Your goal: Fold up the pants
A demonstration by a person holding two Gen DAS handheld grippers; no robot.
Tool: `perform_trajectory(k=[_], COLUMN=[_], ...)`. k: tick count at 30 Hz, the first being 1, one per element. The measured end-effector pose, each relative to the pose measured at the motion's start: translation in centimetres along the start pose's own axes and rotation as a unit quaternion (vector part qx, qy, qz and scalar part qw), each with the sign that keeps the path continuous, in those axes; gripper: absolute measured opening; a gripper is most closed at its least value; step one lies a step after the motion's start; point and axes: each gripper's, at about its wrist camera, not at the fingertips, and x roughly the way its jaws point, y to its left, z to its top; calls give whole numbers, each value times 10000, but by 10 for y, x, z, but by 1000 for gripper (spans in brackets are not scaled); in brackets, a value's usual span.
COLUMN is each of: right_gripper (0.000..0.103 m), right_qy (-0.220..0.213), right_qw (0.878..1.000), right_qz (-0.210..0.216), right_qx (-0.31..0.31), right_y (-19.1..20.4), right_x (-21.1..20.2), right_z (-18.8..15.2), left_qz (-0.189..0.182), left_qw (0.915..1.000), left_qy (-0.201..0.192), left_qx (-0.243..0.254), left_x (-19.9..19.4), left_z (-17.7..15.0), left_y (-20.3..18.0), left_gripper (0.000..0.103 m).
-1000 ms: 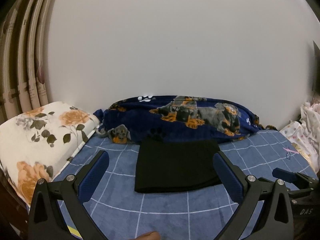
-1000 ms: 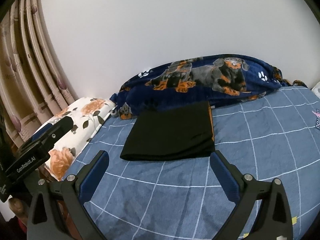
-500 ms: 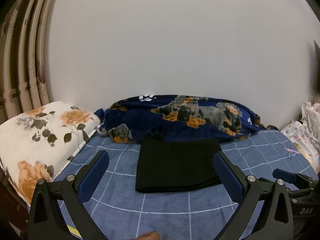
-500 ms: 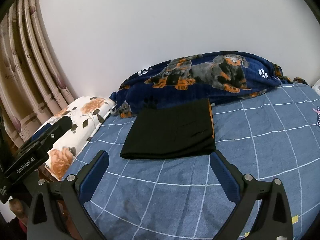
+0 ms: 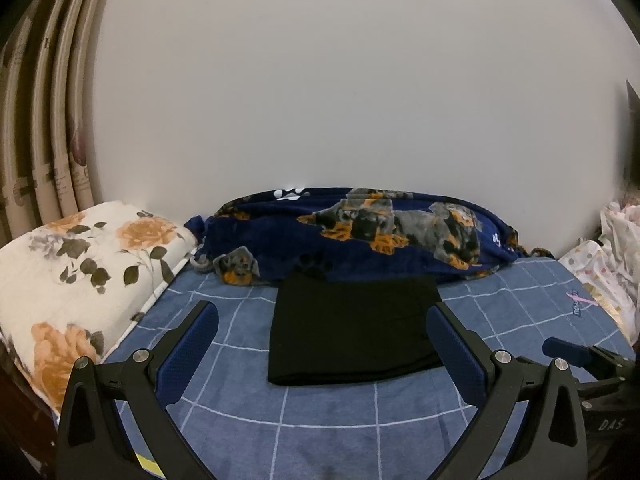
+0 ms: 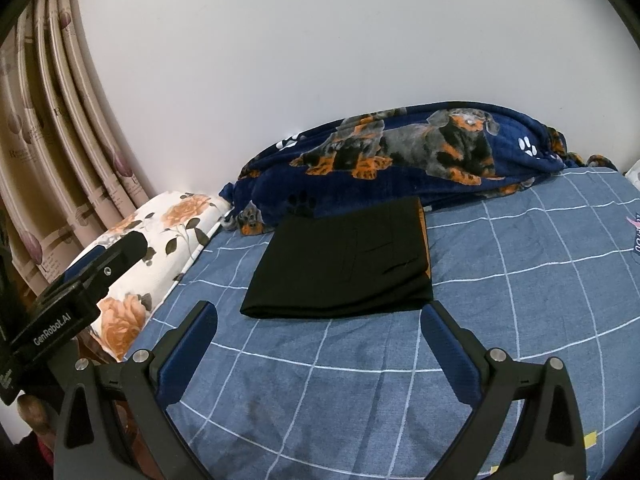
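The black pants (image 5: 352, 326) lie folded into a flat rectangle on the blue checked bedsheet (image 5: 328, 436), against the dog-print blanket. They also show in the right wrist view (image 6: 344, 266), with an orange edge on their right side. My left gripper (image 5: 322, 316) is open and empty, held back above the sheet in front of the pants. My right gripper (image 6: 319, 314) is open and empty, just short of the pants' near edge. The right gripper's body shows at the left wrist view's right edge (image 5: 592, 364).
A navy dog-print blanket (image 5: 360, 236) lies bunched along the white wall. A floral pillow (image 5: 76, 276) sits at the left by the curtains (image 6: 52, 128). Pale patterned cloth (image 5: 608, 272) is piled at the right. The left gripper's body (image 6: 72, 296) is at the left.
Both grippers have drawn back and tilted slightly; the pants sit a little lower in the right wrist view. The pants have not moved on the bed.
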Motion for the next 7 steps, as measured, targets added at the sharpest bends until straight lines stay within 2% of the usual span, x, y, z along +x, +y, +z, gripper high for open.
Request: perform_trajectory(k=[2,7], right_gripper=[102,102], right_qy=[19,12], right_qw=[10000,10000], right_qz=[2,-18], right_qx=[21,22], right_y=[0,-1], right_x=[0,2], right_z=[-1,-2], left_qz=[236,106], left_qw=[9996,9998], left_qy=[-79,-60], left_qx=[112,176], left_x=[0,2], left_z=[0,-1], left_y=[-4,-8], left_gripper=[103,103])
